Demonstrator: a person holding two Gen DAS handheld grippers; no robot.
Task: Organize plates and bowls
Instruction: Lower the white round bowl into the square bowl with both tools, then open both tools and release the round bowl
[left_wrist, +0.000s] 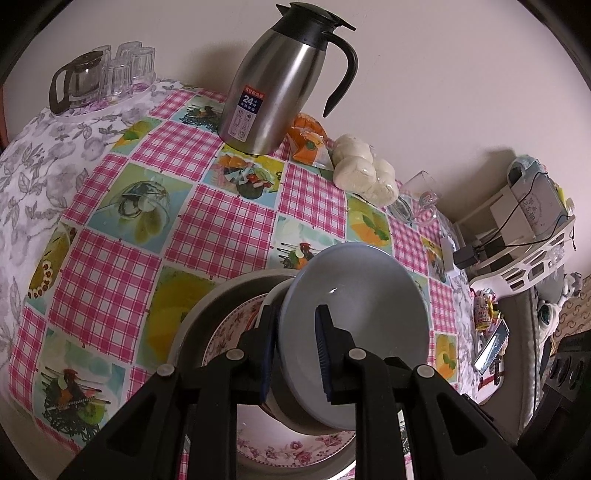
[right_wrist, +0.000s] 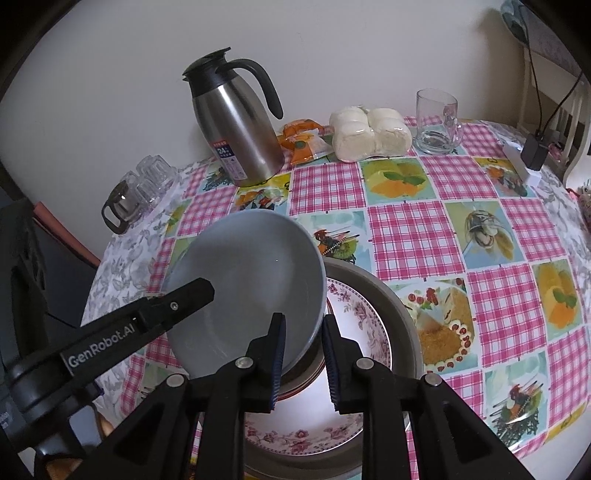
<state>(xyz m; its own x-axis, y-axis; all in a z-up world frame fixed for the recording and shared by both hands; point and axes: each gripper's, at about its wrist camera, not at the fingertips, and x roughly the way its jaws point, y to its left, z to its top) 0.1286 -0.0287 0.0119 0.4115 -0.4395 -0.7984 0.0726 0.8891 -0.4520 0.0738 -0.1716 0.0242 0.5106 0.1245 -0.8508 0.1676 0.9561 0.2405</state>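
Checked tablecloth (right_wrist: 406, 229) fills both frames. Blue bowl (left_wrist: 354, 306), lower centre, tilted over floral plate (right_wrist: 354, 332); left gripper (left_wrist: 295, 354) pinches its rim, presumably for stacking. Right gripper (right_wrist: 303, 354) straddles the rim, slightly parted.

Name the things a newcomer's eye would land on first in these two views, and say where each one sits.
First comes the blue-grey bowl, tilted above the floral plate, with the left gripper and the right gripper both straddling its rim. Next is the steel thermos jug, upright at the back of the table near the wall. The loud pink checked tablecloth fills the rest.
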